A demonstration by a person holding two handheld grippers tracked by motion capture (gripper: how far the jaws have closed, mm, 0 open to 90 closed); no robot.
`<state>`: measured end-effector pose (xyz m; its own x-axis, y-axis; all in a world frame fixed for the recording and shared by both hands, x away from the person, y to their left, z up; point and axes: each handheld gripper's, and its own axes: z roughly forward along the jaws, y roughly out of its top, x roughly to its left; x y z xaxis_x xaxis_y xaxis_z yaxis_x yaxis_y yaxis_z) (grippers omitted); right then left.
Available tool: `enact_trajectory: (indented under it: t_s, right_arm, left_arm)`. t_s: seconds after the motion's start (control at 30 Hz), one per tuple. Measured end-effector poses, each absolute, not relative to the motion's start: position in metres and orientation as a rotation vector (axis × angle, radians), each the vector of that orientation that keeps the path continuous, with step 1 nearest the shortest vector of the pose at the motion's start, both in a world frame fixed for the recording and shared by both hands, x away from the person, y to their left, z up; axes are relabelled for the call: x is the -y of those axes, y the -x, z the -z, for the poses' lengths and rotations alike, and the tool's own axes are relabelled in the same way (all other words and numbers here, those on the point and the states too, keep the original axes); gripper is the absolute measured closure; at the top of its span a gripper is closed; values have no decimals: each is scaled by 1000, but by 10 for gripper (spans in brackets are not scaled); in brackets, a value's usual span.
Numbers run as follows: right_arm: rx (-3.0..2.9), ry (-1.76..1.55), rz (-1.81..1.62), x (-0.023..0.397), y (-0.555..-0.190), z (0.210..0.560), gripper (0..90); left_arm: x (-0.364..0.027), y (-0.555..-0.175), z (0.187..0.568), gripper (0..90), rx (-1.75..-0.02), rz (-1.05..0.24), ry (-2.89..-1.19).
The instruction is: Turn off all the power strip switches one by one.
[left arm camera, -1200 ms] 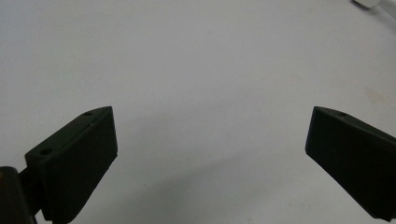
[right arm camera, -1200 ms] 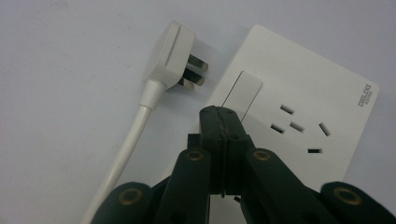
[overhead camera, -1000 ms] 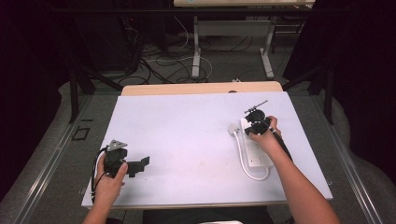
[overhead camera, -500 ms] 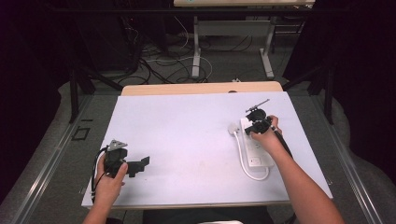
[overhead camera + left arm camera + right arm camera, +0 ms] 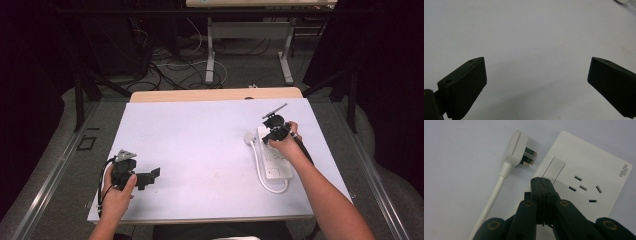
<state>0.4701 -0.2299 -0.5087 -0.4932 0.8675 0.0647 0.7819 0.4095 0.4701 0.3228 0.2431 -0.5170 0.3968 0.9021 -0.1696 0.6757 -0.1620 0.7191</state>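
Fingers of the left gripper (image 5: 150, 176) sit spread wide over bare table (image 5: 200, 150) at the near left, holding nothing. Further out on the right, the right gripper (image 5: 541, 182) has its fingers pressed together with nothing between them, tips poised at the rocker switch (image 5: 553, 167) of the white power strip (image 5: 274, 157). Its plug (image 5: 517, 148) lies loose just beside the strip's far end, cable looping back. Risk now, I'd say: a sideways push skids the light strip instead of tipping the switch, since nothing steadies it.
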Motion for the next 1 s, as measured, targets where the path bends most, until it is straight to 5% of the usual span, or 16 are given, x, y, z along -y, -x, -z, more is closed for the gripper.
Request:
enact_trajectory:
  t_s: [1.0]
  right_arm:
    - [-2423, -1535, -659, 235, -486, 492, 900]
  left_arm:
    - [-243, -323, 518, 28, -1350, -411, -1927]
